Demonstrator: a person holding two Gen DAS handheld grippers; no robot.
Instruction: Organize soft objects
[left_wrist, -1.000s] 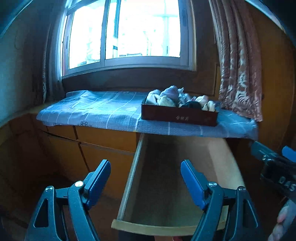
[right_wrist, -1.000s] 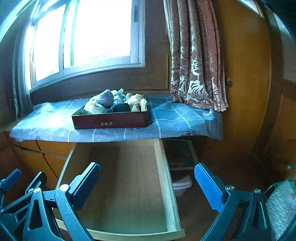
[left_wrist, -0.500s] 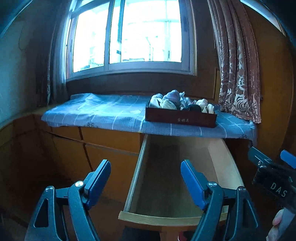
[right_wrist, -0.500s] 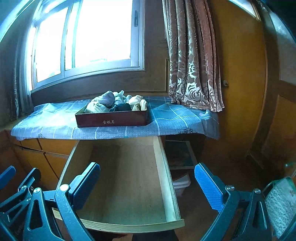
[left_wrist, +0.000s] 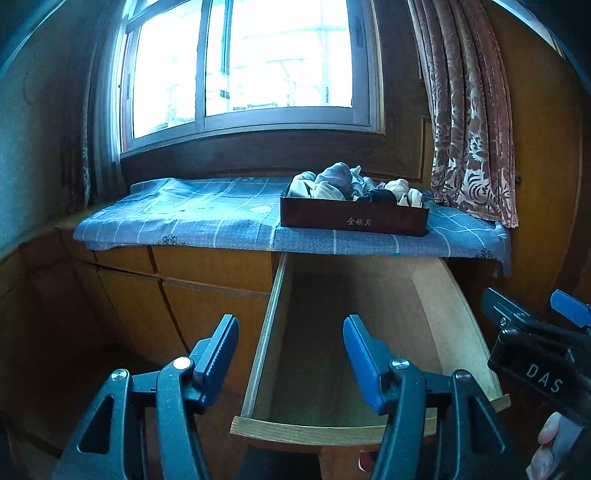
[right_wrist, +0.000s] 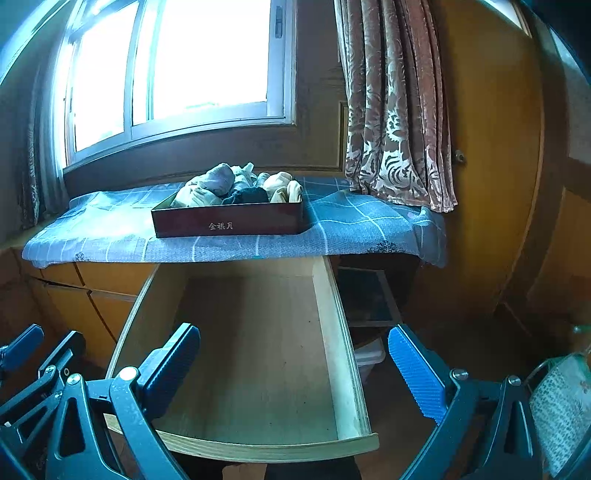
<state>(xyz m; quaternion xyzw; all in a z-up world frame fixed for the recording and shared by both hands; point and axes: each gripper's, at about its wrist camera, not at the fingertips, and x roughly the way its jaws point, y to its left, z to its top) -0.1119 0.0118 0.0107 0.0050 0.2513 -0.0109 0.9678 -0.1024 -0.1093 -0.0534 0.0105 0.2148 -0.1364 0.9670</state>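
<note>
Glare through the window (left_wrist: 258, 62), outside washed out. Gold lettering on the dark red box (right_wrist: 229, 221) too small to read. Rolled socks (left_wrist: 343, 184) heaped above the rim, lower ones hidden by the box wall; count unclear. Far end of the open drawer (right_wrist: 332, 332) lost in shadow under the blue checked cloth (left_wrist: 207, 218). Right hand-held gripper (right_wrist: 295, 369) handles cut off at the bottom edge. Printed bag (right_wrist: 561, 402) cropped at right, text illegible.

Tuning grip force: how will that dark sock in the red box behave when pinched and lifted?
The dark sock looks limp and crumpled, so it will probably droop. It lies wedged among other soft items in the red box, so neighbours may drag along. Likely light.
</note>
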